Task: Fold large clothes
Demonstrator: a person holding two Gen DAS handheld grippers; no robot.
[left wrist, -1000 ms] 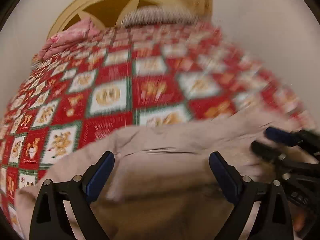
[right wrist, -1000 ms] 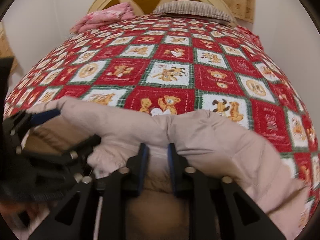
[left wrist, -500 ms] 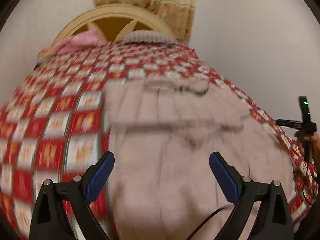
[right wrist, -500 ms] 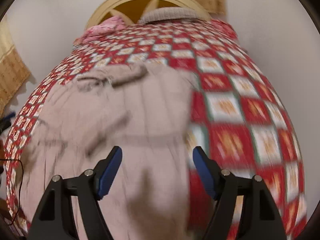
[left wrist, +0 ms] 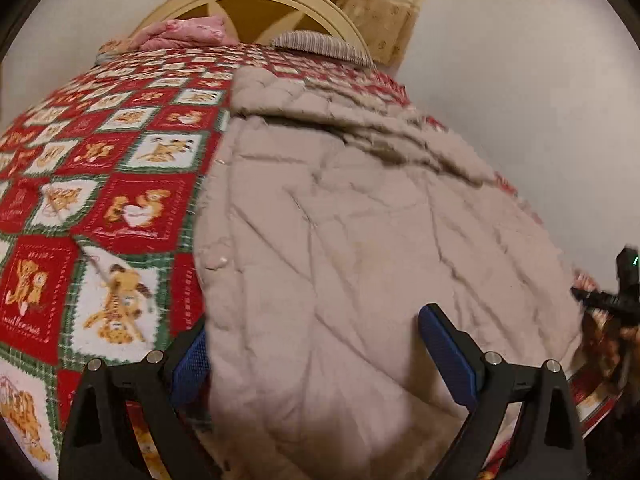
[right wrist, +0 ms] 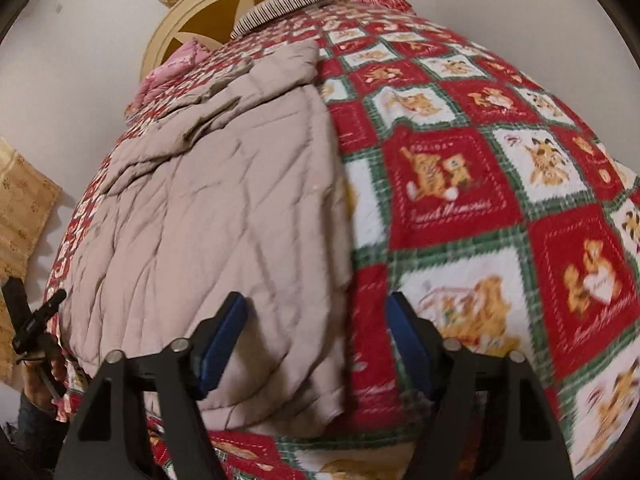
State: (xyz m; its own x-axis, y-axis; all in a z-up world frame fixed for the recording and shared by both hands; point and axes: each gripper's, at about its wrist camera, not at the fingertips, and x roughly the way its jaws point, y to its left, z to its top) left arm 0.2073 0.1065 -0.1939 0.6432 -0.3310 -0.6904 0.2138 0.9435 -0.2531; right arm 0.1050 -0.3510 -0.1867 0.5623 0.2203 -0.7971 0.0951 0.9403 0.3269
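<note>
A large beige quilted garment lies spread lengthwise on the bed, its far end bunched in folds. It also shows in the right wrist view. My left gripper is open, its fingers straddling the garment's near left corner, low over the cloth. My right gripper is open over the garment's near right edge, one finger over the cloth, the other over the quilt. Neither holds anything.
The bed carries a red, white and green teddy-bear quilt. At the far end stand a cream round headboard, a pink pillow and a striped pillow. Pale walls flank the bed.
A second ago the right gripper was shut on the bunched garment at the near edge. Both grippers have pulled back and stand open, and the garment now lies spread out flat.
</note>
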